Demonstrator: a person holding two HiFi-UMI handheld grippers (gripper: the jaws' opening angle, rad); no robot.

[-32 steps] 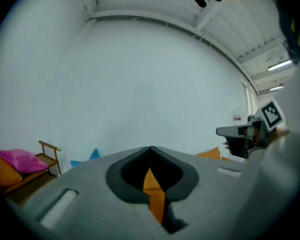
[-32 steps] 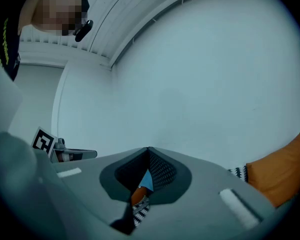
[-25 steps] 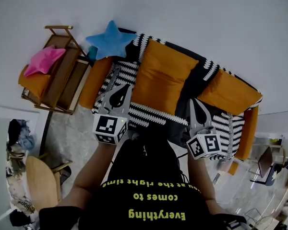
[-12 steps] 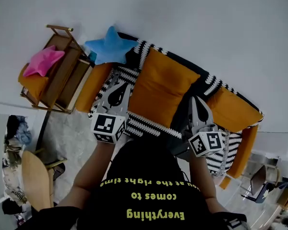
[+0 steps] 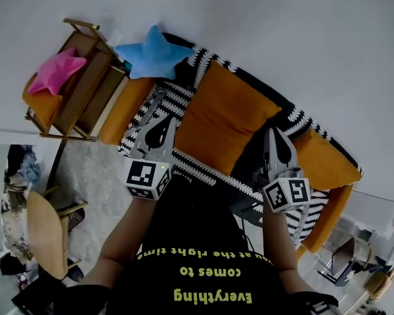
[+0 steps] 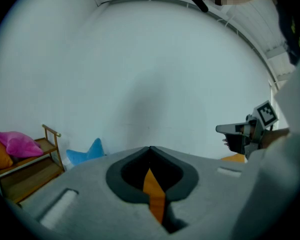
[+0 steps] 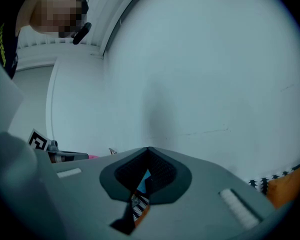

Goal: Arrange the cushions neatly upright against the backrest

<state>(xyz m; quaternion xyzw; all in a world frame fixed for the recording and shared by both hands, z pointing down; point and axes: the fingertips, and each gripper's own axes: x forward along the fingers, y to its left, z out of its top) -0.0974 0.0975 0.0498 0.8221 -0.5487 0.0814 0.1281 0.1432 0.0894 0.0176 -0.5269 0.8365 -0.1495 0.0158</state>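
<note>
A large orange cushion (image 5: 226,117) leans on the sofa's backrest (image 5: 203,59), which is draped with a black-and-white striped throw (image 5: 167,100). A second orange cushion (image 5: 322,155) lies to the right. A blue star cushion (image 5: 154,51) rests at the sofa's left end. My left gripper (image 5: 163,107) hovers shut and empty over the striped throw, left of the big cushion. My right gripper (image 5: 276,136) is shut and empty between the two orange cushions. In the left gripper view the jaws (image 6: 150,149) are closed, with orange showing through the gap. The right gripper's closed jaws (image 7: 149,150) face the white wall.
A wooden shelf (image 5: 85,94) stands left of the sofa with a pink star cushion (image 5: 54,72) on it. A wooden chair (image 5: 46,235) and clutter sit on the floor at lower left. More furniture (image 5: 354,261) stands at lower right. The person's black shirt fills the bottom.
Both grippers have moved forward toward the sofa and stayed shut. The right one has advanced further, up between the orange cushions. The sofa looks closer and more tilted.
</note>
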